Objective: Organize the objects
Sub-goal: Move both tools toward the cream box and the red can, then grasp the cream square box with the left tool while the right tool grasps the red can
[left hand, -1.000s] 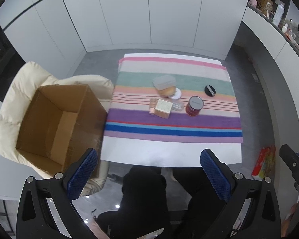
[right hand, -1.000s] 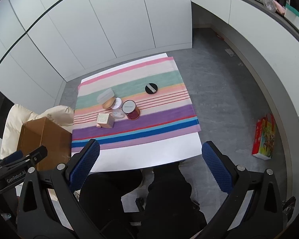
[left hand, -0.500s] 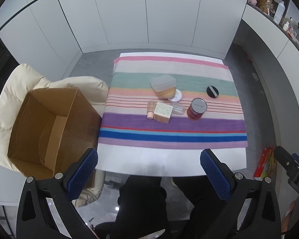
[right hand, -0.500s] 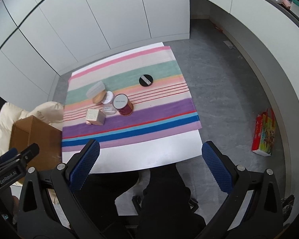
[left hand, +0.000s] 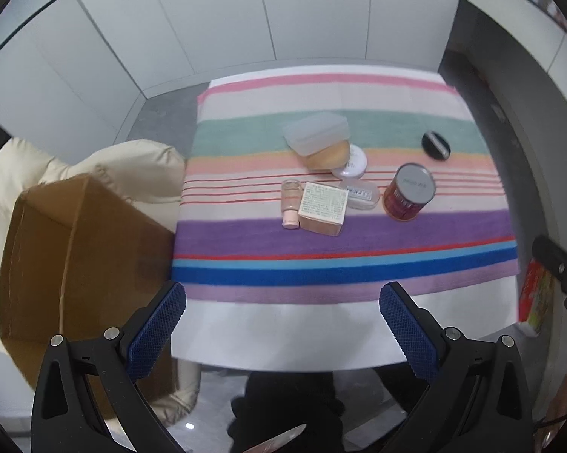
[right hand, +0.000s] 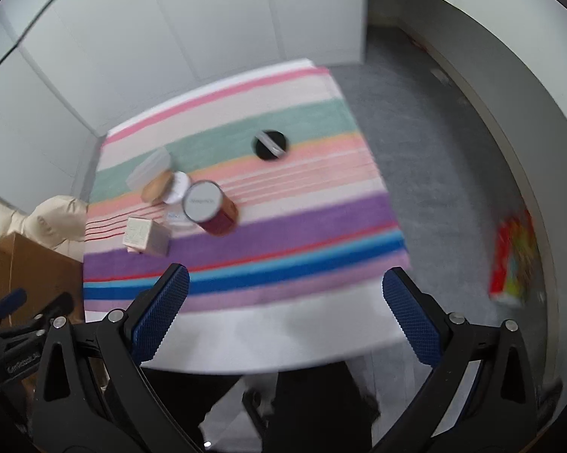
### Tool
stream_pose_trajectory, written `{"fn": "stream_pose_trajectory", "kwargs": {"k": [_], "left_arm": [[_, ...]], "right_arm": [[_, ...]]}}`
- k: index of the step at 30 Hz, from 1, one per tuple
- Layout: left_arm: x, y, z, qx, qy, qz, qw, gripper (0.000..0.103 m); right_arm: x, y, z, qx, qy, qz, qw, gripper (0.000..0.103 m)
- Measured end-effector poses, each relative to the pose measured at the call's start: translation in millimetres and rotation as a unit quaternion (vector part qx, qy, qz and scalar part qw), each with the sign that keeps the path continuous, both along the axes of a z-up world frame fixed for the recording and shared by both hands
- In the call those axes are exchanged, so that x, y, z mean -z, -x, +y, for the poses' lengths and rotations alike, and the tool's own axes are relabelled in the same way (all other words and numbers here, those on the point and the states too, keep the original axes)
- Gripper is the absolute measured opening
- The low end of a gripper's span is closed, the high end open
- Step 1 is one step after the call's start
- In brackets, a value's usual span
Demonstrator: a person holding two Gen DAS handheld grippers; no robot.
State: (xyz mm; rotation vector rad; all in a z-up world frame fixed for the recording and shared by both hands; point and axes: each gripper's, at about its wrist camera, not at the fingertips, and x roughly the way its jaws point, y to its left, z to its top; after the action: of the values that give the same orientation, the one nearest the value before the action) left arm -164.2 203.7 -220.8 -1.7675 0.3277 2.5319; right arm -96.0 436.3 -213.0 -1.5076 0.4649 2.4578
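Note:
On a striped cloth (left hand: 340, 241) (right hand: 283, 234) lies a cluster of small items: a square beige box (left hand: 323, 207) (right hand: 145, 236), a pink tube (left hand: 291, 204), a red tin with a grey lid (left hand: 409, 192) (right hand: 209, 207), a clear lidded tub (left hand: 319, 134) (right hand: 149, 170), a white round jar (left hand: 353, 162) and a black compact (left hand: 436, 145) (right hand: 271, 144). My left gripper (left hand: 283, 332) is open, high above the table's near edge. My right gripper (right hand: 285, 321) is open too, above the same edge, empty.
An open cardboard box (left hand: 57, 264) (right hand: 23, 264) sits on a cream padded chair (left hand: 125, 166) left of the table. A colourful carton (right hand: 513, 260) (left hand: 534, 294) lies on the grey floor to the right. White cabinets stand behind. A person's dark-clothed legs (left hand: 291, 407) are below.
Both grippers have dropped closer to the table, so the cloth and items look larger. The right view is blurred with motion. Nothing on the cloth has moved.

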Motion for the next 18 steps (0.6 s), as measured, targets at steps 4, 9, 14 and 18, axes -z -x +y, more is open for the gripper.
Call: {"fn": "stream_pose_trajectory", "kwargs": {"k": [4, 9, 14, 18], "left_arm": [[28, 13, 8, 0.023, 0.024, 0.009, 0.9994, 0.102], [65, 35, 1, 0.017, -0.018, -0.007, 0.9997, 0.102], [103, 55, -5, -0.003, -0.036, -0.031, 0.9989, 0.095], [120, 62, -5, -0.002, -0.061, -0.034, 0.9975, 0.095]], "right_arm": [[30, 21, -4, -0.020, 0.004, 0.018, 1.000, 0.103], [66, 53, -17, -0.051, -0.024, 0.002, 0.998, 0.103], [100, 84, -46, -0.116, -0.095, 0.001, 0.989, 0.102], [117, 102, -69, -0.156, -0.115, 0.020, 0.981, 0.096]]}}
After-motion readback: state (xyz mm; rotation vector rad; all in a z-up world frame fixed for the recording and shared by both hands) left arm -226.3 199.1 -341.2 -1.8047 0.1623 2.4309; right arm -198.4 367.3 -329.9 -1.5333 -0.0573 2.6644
